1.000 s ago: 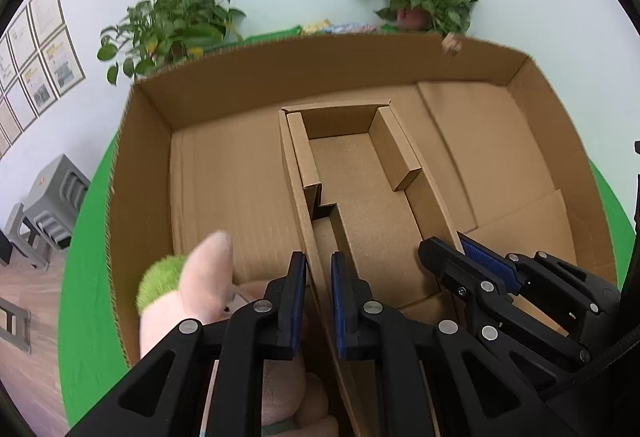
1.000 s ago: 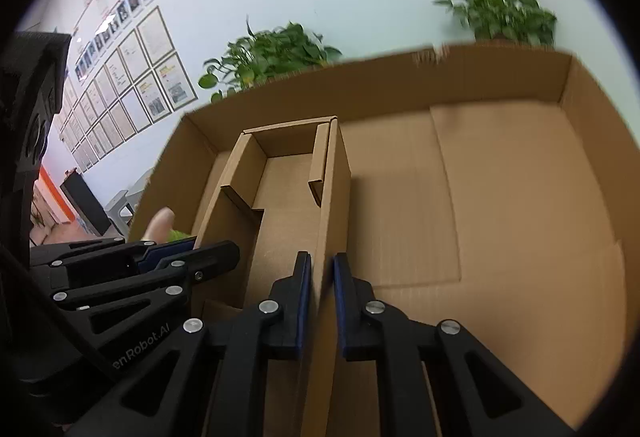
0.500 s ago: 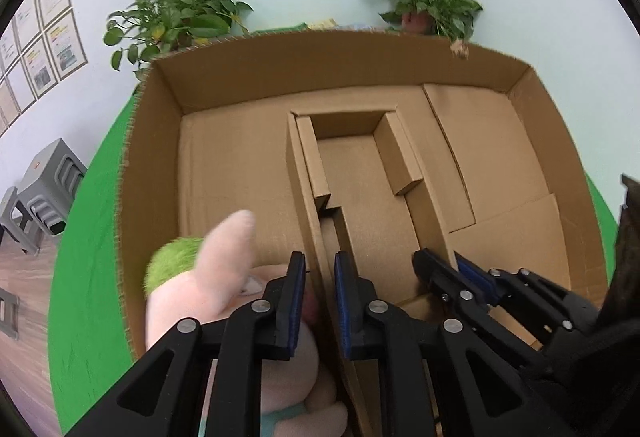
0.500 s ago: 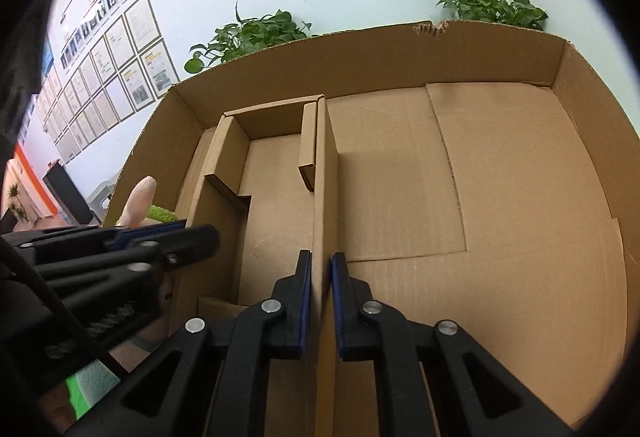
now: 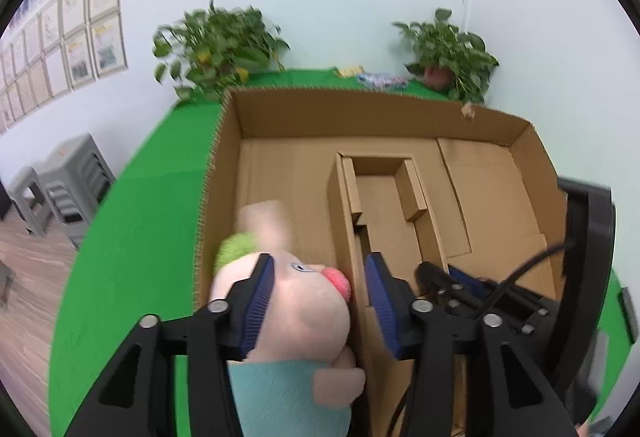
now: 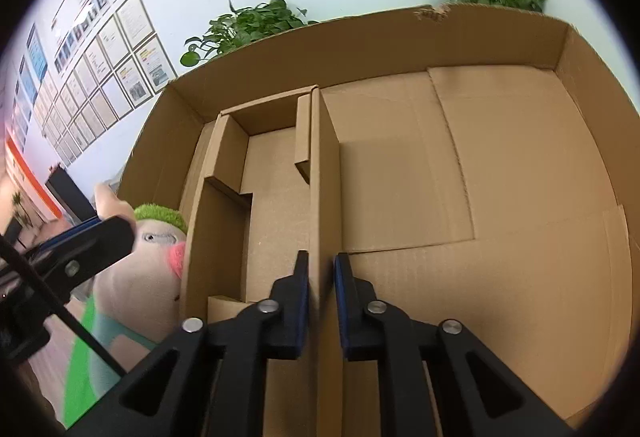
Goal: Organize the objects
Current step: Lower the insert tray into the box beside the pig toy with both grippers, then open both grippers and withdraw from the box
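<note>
Your left gripper (image 5: 318,295) hangs over the near-left corner of an open cardboard box (image 5: 372,117), its jaws opening, with a plush toy (image 5: 296,313) between the blue pads (image 5: 260,301). The left pad sits at the toy's cheek; the right pad stands clear of it, near the upright wall of a cardboard divider (image 5: 344,221). The frames do not show a firm pinch on the toy. The toy is pale pink with a green tuft, a red-pink mouth and a teal garment, and it lies in the box's left compartment, against the divider and close to the box's left wall.

Your right gripper (image 6: 321,297) pinches the divider's other long wall (image 6: 322,177), one pad on each face of the cardboard, the jaws nearly pressed together. From that view the toy (image 6: 140,269) shows at the left, beyond the divider, with a finger of the left gripper (image 6: 92,241) crossing in front of it. The box's wide right compartment (image 6: 500,197) shows only bare cardboard flaps.

The box rests on a green worktop (image 5: 132,237). Two potted plants (image 5: 220,45) stand behind it against a pale wall, framed papers (image 5: 92,33) hang at the left, and grey stools (image 5: 68,193) sit on the wooden floor.
</note>
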Available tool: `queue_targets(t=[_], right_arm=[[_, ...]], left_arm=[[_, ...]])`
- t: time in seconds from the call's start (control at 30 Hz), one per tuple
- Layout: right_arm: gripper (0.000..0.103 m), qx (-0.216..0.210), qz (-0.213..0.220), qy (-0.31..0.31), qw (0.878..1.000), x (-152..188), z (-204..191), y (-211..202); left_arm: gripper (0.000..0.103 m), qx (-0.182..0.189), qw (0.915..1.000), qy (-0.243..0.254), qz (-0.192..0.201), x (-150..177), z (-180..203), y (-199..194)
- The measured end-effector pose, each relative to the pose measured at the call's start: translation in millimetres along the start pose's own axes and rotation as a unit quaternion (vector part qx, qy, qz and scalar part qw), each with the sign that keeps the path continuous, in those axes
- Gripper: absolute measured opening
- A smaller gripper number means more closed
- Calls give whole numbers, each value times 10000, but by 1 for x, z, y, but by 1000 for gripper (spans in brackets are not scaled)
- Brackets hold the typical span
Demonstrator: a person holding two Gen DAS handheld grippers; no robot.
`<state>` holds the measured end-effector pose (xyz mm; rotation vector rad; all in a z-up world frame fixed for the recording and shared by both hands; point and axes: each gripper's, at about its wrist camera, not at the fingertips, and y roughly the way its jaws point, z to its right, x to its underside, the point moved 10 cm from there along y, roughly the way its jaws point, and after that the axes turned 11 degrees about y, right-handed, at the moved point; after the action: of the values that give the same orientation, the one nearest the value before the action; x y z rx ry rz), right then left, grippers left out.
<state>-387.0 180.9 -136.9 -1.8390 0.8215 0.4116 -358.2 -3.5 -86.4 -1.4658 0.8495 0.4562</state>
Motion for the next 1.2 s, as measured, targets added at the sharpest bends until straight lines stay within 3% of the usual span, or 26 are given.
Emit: queue_targets(t=[0.07,0.1,0.13,0.17,0.23,0.37,0.5,0.77,0.8,0.87,0.93,0.97,1.0,1.03,1.2], right_arm=[[35,-4,132,56,9999,-6,7,-12],[56,-16,251,79,9997,-8,11,-21],[69,-92,364,115,9992,-10,16,-31],[72,-247,402,153,9988,-8,20,-43],[80,-467,416,165,9979,4,27,-65],[84,-195,624,-258,9975,38,44,-102],[89,-208,444,-412,9979,68,50,-120],[94,703,1255,-834,9861,73,66,-163],[92,724,1291,-837,9854,75,69,-167],[80,797,1367,-837,9839,78,73,-173],[46,852,1349,-858,9835,81,74,-175],[34,852,1317,-871,9838,84,74,-176],[10,863,1285,-895,9839,86,75,-176],[6,857,1258,-914,9841,88,75,-176],[4,778,1330,-835,9845,93,77,-186]], left_arm=[[57,-161,9995,44,254,-1,-2,-20],[63,-205,9992,19,335,0,-3,-28],[68,-274,9987,-28,434,1,-5,-39],[70,-312,9978,-96,570,3,-5,-51],[84,-460,9952,-223,833,10,-7,-75],[92,-764,9899,85,1192,27,15,-114],[101,-994,9843,439,1391,43,46,-138],[102,-896,9855,385,1392,73,84,-150],[101,-825,9855,390,1428,76,89,-152],[93,-742,9859,298,1470,80,93,-152],[58,-619,9878,147,1422,86,98,-152],[48,-553,9888,107,1382,88,101,-148],[24,-448,9900,101,1331,91,104,-147],[2,-371,9909,126,1291,93,107,-146],[3,-500,9883,190,1428,99,112,-156]])
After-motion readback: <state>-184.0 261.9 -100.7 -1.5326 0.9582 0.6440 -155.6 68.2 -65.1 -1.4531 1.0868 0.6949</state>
